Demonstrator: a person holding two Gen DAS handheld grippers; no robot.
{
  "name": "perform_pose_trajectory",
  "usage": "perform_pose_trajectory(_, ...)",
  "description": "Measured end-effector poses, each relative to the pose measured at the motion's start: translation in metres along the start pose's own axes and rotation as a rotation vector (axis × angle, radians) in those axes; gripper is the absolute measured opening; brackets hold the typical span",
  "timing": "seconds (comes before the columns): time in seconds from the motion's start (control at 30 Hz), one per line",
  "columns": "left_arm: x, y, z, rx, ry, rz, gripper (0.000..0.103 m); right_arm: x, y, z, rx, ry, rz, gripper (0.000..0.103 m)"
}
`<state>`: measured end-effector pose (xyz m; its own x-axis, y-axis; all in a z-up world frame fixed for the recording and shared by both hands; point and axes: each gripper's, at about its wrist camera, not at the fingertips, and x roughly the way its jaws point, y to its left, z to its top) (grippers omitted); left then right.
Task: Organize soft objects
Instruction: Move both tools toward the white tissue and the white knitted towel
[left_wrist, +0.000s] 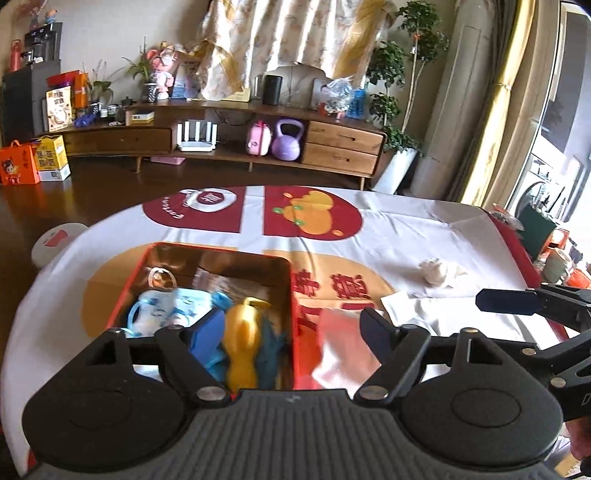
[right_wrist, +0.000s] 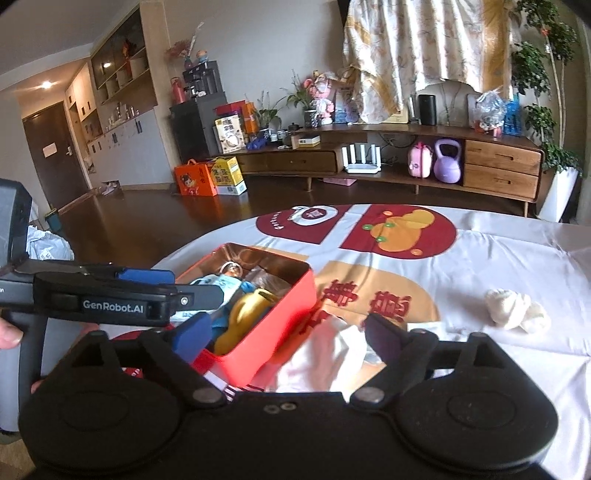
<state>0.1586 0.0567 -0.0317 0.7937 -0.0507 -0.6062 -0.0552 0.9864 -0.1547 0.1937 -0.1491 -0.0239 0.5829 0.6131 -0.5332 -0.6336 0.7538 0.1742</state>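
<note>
Two grippers w/ jaws apart, we see, above the table (left_wrist: 424, 221) w/ its white printed cloth. Red tin box (left_wrist: 291, 295) sits on it, holding a yellow toy (left_wrist: 242, 332) and light-blue soft items (left_wrist: 166, 310). Left gripper (left_wrist: 293, 332) hovers over the box's right wall; right gripper (right_wrist: 288, 332) near its front corner. White cloth (right_wrist: 321, 365) lies beside the box; cream sock ball (right_wrist: 515, 308) well apart, right.

Left gripper (left_wrist: 291, 334) and right gripper (right_wrist: 286, 332): jaws spread wide, nothing between them, held side by side.
</note>
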Motion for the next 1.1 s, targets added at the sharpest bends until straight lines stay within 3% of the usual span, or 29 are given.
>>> perform_pose_trajectory(0.1,0.002,-0.014,-0.006,0.010,0.004,-0.014,0.083,-0.009,-0.010,-0.007,0.008,-0.019,-0.019,0.103)
perform_pose_trajectory(0.67,0.041,-0.079,-0.034,0.108,0.045,-0.036,0.083,-0.021,-0.074,-0.034,0.059,0.018,-0.120,0.103)
perform_pose_trajectory(1.1,0.083,-0.100,-0.044,0.170,0.081,-0.032,0.083,-0.003,-0.138,-0.026,0.081,0.034,-0.219,0.102)
